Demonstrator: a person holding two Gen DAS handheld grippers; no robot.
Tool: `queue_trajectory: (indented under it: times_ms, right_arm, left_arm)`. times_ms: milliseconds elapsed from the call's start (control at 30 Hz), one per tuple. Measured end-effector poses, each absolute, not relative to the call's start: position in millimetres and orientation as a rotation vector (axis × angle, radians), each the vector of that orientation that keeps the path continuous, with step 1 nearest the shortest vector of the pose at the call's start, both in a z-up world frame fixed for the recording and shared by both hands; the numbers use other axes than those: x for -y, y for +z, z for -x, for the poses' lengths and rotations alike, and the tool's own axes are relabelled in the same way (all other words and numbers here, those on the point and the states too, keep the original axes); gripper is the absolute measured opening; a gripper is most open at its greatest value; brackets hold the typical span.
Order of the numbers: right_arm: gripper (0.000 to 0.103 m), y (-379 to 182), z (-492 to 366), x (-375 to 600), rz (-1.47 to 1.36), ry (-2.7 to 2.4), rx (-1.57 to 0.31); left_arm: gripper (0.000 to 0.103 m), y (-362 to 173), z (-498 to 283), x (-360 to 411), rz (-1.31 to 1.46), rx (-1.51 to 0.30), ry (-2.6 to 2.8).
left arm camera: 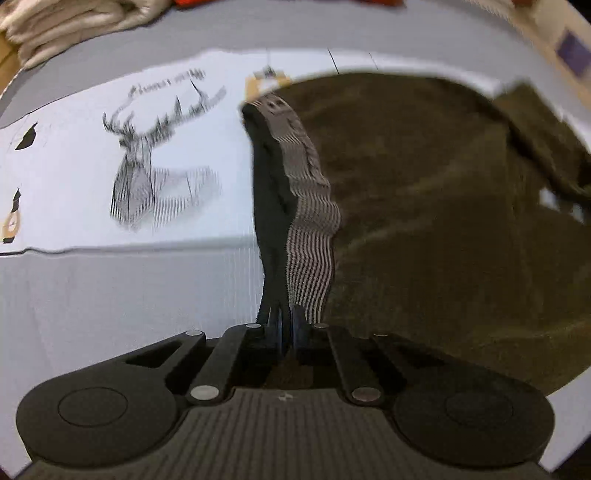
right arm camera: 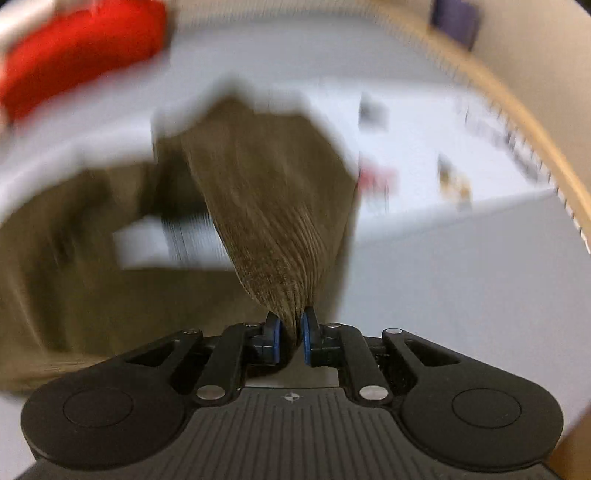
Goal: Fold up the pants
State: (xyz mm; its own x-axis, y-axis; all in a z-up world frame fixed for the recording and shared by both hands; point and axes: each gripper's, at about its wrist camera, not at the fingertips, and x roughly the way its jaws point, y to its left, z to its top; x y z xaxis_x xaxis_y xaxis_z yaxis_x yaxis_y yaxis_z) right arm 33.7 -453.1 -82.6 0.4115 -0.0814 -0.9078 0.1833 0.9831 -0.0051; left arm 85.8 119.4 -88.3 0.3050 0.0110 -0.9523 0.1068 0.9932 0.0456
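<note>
The olive-brown corduroy pants (left arm camera: 436, 206) hang lifted above the white sheet. My left gripper (left arm camera: 286, 321) is shut on the waistband (left arm camera: 310, 221), whose striped inner lining faces the camera and runs up from the jaws. My right gripper (right arm camera: 290, 328) is shut on a bunched fold of the same pants (right arm camera: 266, 206), which fans out upward from the blue pads (right arm camera: 276, 338). More of the fabric sags at the left of the right wrist view, which is blurred.
A white sheet with a deer drawing (left arm camera: 147, 162) lies on the grey table (left arm camera: 110, 291). Folded cream cloth (left arm camera: 55, 26) sits at the far left. A red item (right arm camera: 77, 51) lies at the far side. A wooden edge (right arm camera: 517, 110) runs along the right.
</note>
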Motion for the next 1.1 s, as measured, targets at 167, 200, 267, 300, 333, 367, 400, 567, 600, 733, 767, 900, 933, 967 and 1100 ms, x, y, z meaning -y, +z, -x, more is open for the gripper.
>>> queue_trajectory:
  times_ms: [167, 200, 267, 300, 333, 367, 400, 567, 600, 733, 767, 900, 933, 967, 1100]
  right_arm:
    - [0.016, -118, -16, 444, 0.009, -0.055, -1.229]
    - [0.019, -110, -16, 443, 0.004, -0.033, -1.182]
    - [0.029, -91, -14, 445, -0.027, -0.003, -1.070]
    - [0.034, -82, -13, 447, -0.029, 0.001, -1.018]
    - [0.036, -72, -14, 446, -0.024, 0.005, -0.956]
    - [0.040, -63, -16, 445, -0.026, 0.006, -0.914]
    - [0.043, -60, -17, 446, -0.035, 0.002, -0.874]
    - [0.047, -63, -55, 441, -0.066, -0.003, -0.817]
    - [0.048, -68, -64, 434, -0.043, 0.004, -0.827]
    - [0.053, -86, -93, 406, 0.066, 0.023, -0.879]
    - [0.056, -90, -99, 401, 0.082, 0.024, -0.885]
    - [0.058, -112, -120, 386, 0.165, 0.005, -0.938]
    - [0.057, -120, -125, 383, 0.203, -0.007, -0.955]
    - [0.055, -124, -126, 380, 0.234, -0.015, -0.961]
    - [0.016, -132, -130, 389, 0.229, -0.025, -0.947]
  left_arm:
    - [0.009, -83, -64, -118, -0.164, -1.241, -0.062]
    - [0.017, -76, -65, -120, -0.131, -1.219, -0.064]
    - [0.038, -59, -67, -124, -0.062, -1.165, -0.053]
    - [0.041, -52, -68, -124, -0.049, -1.144, -0.044]
    - [0.041, -45, -69, -122, -0.035, -1.123, -0.034]
    - [0.042, -40, -71, -119, -0.021, -1.113, -0.024]
    - [0.043, -36, -73, -116, 0.000, -1.104, -0.015]
    - [0.046, -27, -89, -87, 0.029, -1.083, -0.027]
    - [0.046, -27, -93, -80, 0.021, -1.080, -0.039]
    - [0.050, -30, -100, -61, 0.006, -1.085, -0.073]
    - [0.050, -31, -102, -59, 0.002, -1.089, -0.075]
    - [0.050, -38, -109, -60, -0.007, -1.103, -0.074]
    - [0.050, -39, -110, -60, -0.008, -1.104, -0.074]
    - [0.050, -39, -110, -61, -0.009, -1.105, -0.076]
    - [0.051, -39, -112, -65, -0.014, -1.105, -0.073]
